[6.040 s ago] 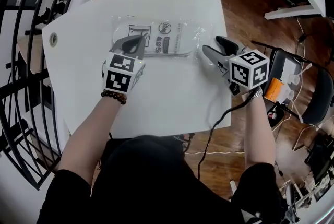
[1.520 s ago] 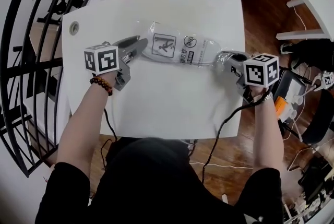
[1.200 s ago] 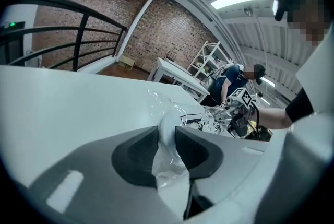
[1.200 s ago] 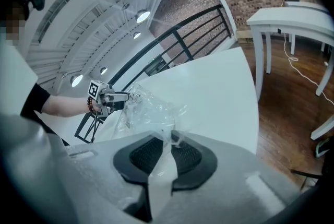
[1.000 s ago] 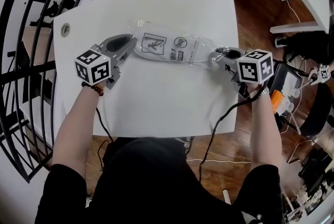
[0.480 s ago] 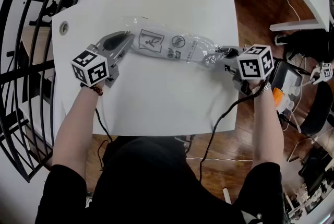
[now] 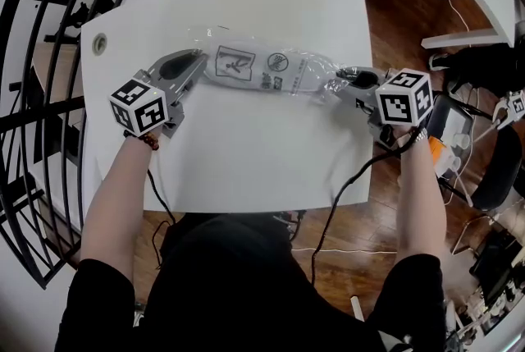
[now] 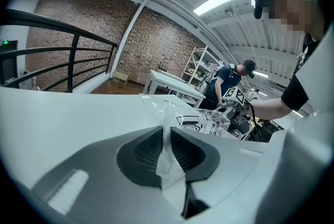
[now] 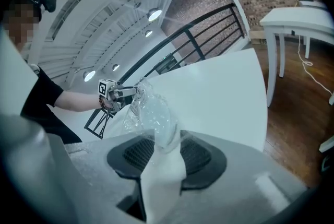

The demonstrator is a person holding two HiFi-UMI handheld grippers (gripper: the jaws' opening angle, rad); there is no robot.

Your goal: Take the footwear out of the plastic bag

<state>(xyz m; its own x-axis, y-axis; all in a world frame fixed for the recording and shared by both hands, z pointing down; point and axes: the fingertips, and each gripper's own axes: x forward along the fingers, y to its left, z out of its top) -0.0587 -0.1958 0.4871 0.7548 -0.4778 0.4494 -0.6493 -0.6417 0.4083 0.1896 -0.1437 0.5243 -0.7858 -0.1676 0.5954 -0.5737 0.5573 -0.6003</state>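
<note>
On the table [image 7: 262, 162], the left tool [image 7: 194, 63], jaws just closing, pinches the left edge of the clear plastic bag [image 7: 262, 73], while the right tool [image 7: 348, 80], jaws just opened wider, clasps the end of the white slipper [image 9: 164, 176] inside it.

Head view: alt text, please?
A clear plastic bag over a white table, pinched at both ends. The left hand-held gripper has just been closing its jaws, the right hand-held gripper opening its own, bag between both.
</note>
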